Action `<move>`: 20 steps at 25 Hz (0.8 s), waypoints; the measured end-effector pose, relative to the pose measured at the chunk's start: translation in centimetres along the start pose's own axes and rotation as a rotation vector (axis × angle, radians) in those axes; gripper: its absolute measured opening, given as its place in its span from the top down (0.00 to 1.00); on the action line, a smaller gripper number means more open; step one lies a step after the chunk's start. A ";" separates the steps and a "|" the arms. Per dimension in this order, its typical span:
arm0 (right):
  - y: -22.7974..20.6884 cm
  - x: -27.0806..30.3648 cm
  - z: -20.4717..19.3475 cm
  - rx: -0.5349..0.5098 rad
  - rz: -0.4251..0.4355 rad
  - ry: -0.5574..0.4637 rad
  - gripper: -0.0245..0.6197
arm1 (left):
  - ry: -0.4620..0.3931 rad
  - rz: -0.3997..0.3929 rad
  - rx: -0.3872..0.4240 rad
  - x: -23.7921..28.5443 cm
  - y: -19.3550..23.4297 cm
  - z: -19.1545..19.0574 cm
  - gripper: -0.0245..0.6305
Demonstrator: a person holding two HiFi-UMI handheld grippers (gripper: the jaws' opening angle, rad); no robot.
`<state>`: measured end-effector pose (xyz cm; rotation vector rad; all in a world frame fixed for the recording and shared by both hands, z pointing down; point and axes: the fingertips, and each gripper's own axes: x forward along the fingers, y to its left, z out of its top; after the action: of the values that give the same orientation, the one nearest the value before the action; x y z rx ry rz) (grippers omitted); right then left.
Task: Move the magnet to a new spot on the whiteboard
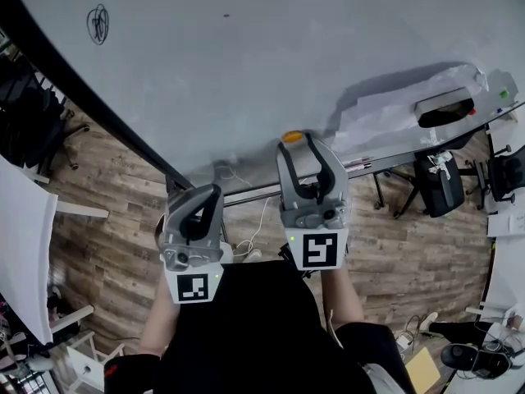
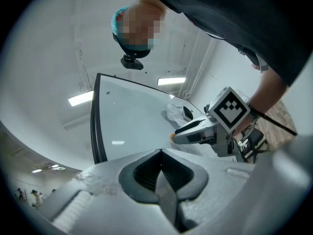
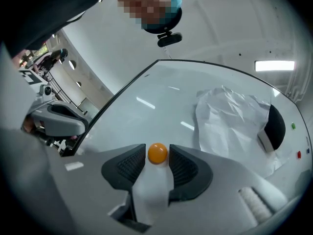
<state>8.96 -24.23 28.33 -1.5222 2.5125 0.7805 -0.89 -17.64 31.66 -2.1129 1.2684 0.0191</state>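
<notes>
A small round orange magnet (image 1: 292,136) (image 3: 157,153) sticks to the whiteboard (image 1: 246,56) (image 3: 146,116) near its lower edge. My right gripper (image 1: 300,144) (image 3: 157,162) is open, its two black pads on either side of the magnet with a thin gap on each side. My left gripper (image 1: 212,194) (image 2: 160,154) is shut and empty, held off the board's lower edge, to the left of the right one. In the left gripper view the right gripper (image 2: 176,135) shows against the whiteboard (image 2: 132,126).
A crumpled white sheet (image 1: 385,109) (image 3: 230,116) and a black eraser (image 1: 445,113) (image 3: 276,126) sit on the board to the right. A black scribble (image 1: 98,25) marks its upper left. Below are the marker ledge (image 1: 361,164), a wooden floor, a black chair (image 1: 439,183) and a white table (image 1: 25,245).
</notes>
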 end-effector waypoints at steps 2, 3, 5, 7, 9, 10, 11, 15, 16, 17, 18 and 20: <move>0.1 0.1 0.1 -0.005 -0.003 0.000 0.73 | -0.002 -0.004 -0.003 0.0 0.1 -0.1 0.96; 0.2 0.1 0.0 -0.009 -0.003 0.003 0.73 | -0.004 -0.006 -0.003 0.0 0.1 -0.1 0.96; 0.2 0.2 -0.2 -0.014 -0.005 0.011 0.73 | -0.009 -0.012 -0.004 0.1 0.1 -0.1 0.96; 0.1 0.2 -0.4 -0.016 -0.007 0.018 0.74 | -0.013 -0.019 -0.005 0.2 0.0 -0.1 0.96; 0.1 0.3 -0.4 -0.013 -0.012 0.018 0.76 | -0.015 -0.023 -0.007 0.2 0.0 -0.1 0.96; 0.1 0.3 -0.3 -0.013 -0.015 0.016 0.78 | -0.017 -0.024 -0.009 0.2 0.0 -0.1 0.96; 0.1 0.3 -0.2 -0.013 -0.018 0.014 0.78 | -0.018 -0.025 -0.010 0.1 0.0 -0.1 0.96; 0.2 0.3 -0.2 -0.019 -0.023 0.015 0.78 | -0.019 -0.033 -0.011 0.0 0.2 -0.1 0.96; 0.2 0.3 -0.2 -0.019 -0.024 0.013 0.78 | -0.020 -0.033 -0.010 0.0 0.3 -0.1 0.96; 0.2 0.4 -0.1 -0.018 -0.026 0.011 0.78 | -0.020 -0.032 -0.011 0.0 0.4 -0.2 0.96; 0.1 0.4 -0.1 -0.016 -0.029 0.009 0.78 | -0.020 -0.030 -0.013 0.0 0.5 -0.2 0.96; 0.1 0.4 -0.1 -0.011 -0.033 0.009 0.78 | -0.020 -0.030 -0.016 -0.1 0.5 -0.3 0.96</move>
<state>8.74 -24.55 28.32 -1.5699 2.4865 0.7852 -1.44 -17.90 31.62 -2.1397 1.2281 0.0372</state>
